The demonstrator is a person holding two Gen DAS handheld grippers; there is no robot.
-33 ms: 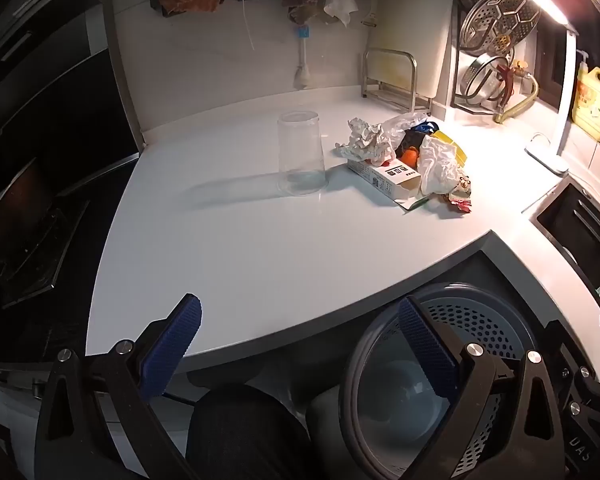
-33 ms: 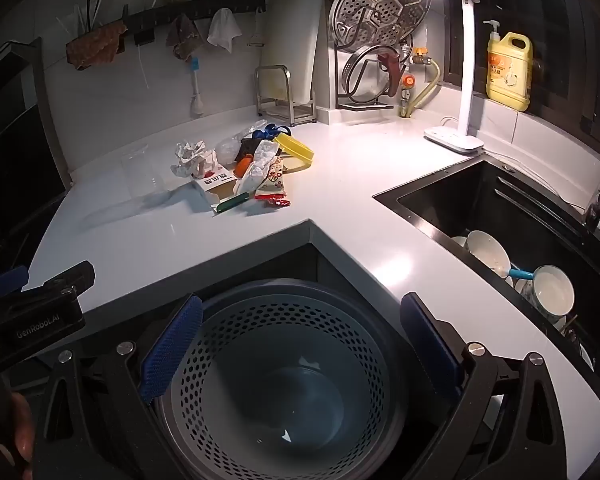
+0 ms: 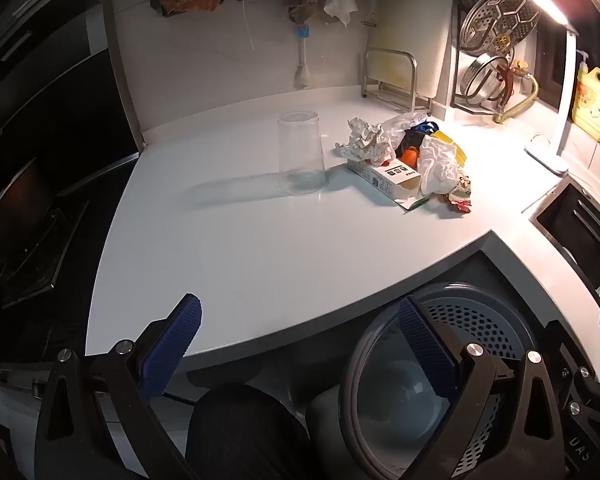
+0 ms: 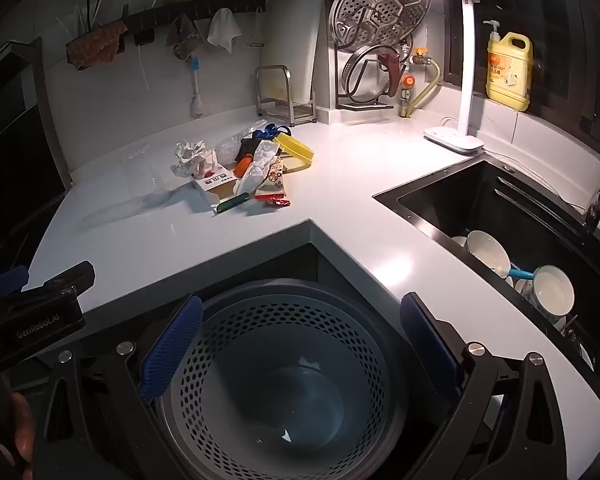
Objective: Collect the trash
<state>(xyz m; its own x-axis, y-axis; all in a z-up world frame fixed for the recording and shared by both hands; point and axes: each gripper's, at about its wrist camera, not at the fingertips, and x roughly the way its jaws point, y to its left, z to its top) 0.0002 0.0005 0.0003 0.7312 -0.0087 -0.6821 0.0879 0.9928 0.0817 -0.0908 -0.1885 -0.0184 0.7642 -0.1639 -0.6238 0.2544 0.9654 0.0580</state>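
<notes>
Trash for this job lies well ahead of us, but nearest to us is the perforated bin (image 4: 284,376), which sits on the floor in the notch of the worktop (image 3: 260,264), its mouth open and, so far as we can see, with nothing in it. We judge it stands there so that things lifted off the surface need only a short carry and a drop. Our right gripper (image 4: 300,352) hangs directly over that bin with its jaws spread wide and nothing between them; our left gripper (image 3: 300,352) hovers at the worktop's near edge, tilted downward, its jaws likewise spread and empty, the bin's rim showing behind its right finger. Both seem posed to start, so we take it that no piece has been collected yet. Farther on, past a bare stretch of worktop, a clear plastic cup (image 3: 301,152) stands upside down, apart from the rest and on the left. Just beyond it to the right the trash pile (image 3: 412,160) is heaped together: crumpled paper (image 3: 362,142), a small white carton (image 3: 388,178), a white plastic wrapper (image 3: 438,166), a red snack packet (image 3: 460,200) and a yellow strip (image 4: 296,148). Farthest back, a desk lamp (image 4: 466,80) lights the pile, beside the sink (image 4: 460,200) on the right.
</notes>
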